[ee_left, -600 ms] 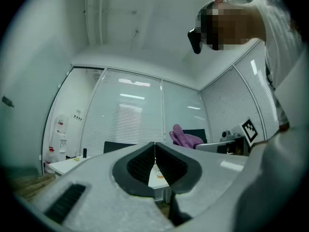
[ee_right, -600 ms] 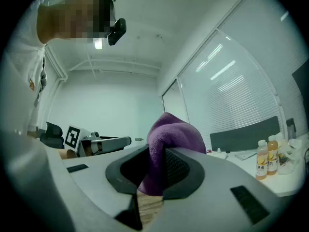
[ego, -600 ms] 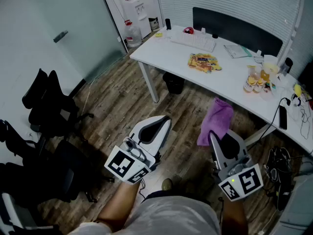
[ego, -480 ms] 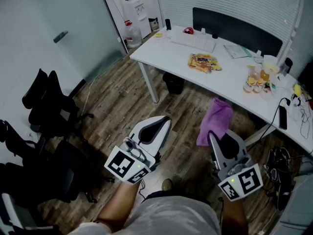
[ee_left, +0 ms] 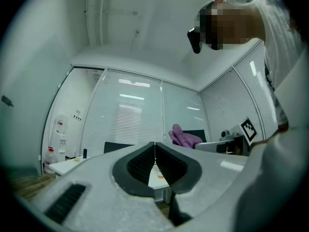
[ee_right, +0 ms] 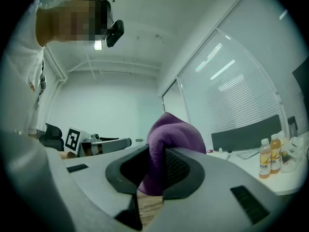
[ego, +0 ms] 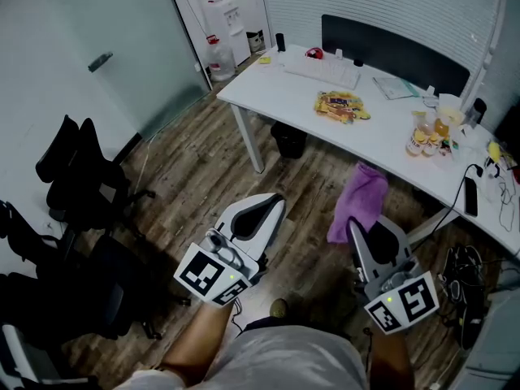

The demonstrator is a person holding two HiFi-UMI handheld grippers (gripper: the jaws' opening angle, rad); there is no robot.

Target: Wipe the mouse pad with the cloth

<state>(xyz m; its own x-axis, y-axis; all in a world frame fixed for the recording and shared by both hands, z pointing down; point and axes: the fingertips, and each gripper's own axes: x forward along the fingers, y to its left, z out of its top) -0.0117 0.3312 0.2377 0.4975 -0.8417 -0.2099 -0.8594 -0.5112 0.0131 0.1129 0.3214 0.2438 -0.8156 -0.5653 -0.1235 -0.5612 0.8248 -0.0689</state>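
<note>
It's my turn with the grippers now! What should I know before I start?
Left gripper: shut, empty.
Right gripper: shut on the purple cloth.
Both hang over the floor, short of the white desk.
The colourful flat pad on the desk, probably the mouse pad, looks untouched. Nothing wiped yet.
Left to do: reach the desk, wipe the pad.

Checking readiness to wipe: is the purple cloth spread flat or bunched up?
Bunched. The cloth stands as a crumpled wad, pinched between the closed jaws of the right gripper.
</note>
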